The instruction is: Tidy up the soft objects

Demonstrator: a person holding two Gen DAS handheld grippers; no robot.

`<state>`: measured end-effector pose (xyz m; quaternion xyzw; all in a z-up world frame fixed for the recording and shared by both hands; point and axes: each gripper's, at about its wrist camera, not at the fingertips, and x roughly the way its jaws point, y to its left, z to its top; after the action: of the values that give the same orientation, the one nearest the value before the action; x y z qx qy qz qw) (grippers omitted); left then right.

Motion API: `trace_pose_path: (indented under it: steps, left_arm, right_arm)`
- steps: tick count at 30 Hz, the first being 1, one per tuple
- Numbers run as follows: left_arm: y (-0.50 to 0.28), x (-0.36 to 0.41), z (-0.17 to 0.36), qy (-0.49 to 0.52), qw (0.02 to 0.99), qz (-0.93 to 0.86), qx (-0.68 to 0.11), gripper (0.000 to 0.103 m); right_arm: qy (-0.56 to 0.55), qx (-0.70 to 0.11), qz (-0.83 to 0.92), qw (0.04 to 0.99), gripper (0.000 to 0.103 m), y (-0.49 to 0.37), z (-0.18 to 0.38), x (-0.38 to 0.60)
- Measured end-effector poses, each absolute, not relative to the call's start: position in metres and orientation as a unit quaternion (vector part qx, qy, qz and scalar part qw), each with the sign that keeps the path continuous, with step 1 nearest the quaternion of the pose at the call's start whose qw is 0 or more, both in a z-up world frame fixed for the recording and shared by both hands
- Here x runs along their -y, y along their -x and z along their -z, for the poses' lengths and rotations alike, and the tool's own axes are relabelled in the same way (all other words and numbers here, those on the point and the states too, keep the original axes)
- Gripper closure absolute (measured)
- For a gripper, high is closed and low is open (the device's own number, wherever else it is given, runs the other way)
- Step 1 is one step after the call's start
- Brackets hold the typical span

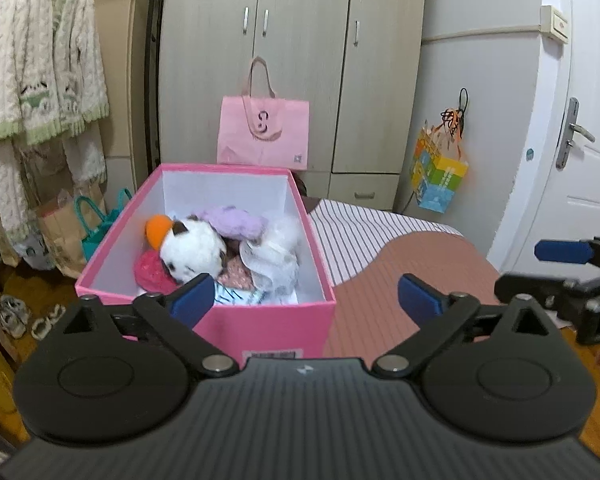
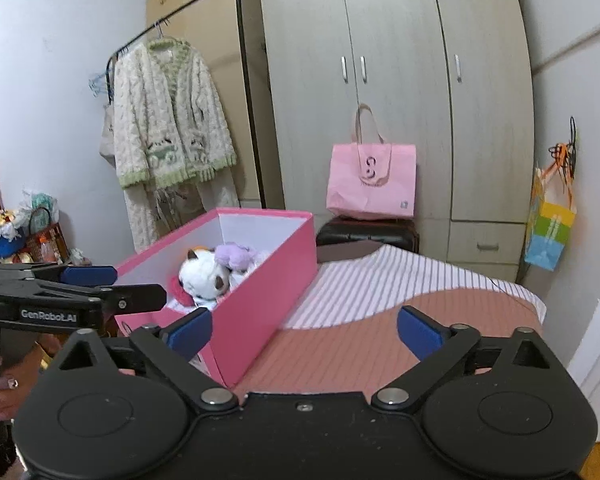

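Both grippers, left (image 1: 306, 294) and right (image 2: 305, 330), stand wide apart and empty, so the pink box (image 1: 268, 330) at eleven o'clock on the bed (image 2: 380, 344) could tip if nudged, spilling the plush cat (image 1: 192, 250) piled inside.

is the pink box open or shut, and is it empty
Open and not empty: the pink box has no lid on, its white inner walls show, and a white plush toy with other soft items fills its bottom.
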<state>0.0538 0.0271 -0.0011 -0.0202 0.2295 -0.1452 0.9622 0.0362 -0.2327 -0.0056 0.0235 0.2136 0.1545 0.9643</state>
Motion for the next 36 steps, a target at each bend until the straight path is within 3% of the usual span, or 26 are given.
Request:
trace_pose_path:
  steps: [3,7,17,36]
  left_arm:
    - [-0.054,-0.025,0.003,0.032,0.962,0.132,-0.239,0.000]
    - [-0.057,-0.015,0.003,0.008,0.959,0.095,-0.268,0.000]
    - [-0.030,-0.002,-0.007,-0.036,0.973,0.083,-0.211,0.000]
    - [-0.016,0.002,0.004,-0.010,0.976,0.094,-0.197,0.000]
  right_arm:
    - [-0.011,-0.250,-0.140,0.958,0.000,-0.038,0.005,0.229]
    - [0.007,-0.241,-0.100,0.965,0.000,-0.030,0.001,0.228]
    - [0.030,-0.226,-0.079,0.971,0.000,-0.010,-0.003,0.222]
    - [0.027,-0.201,-0.034,0.979,0.000,0.010,0.002,0.233]
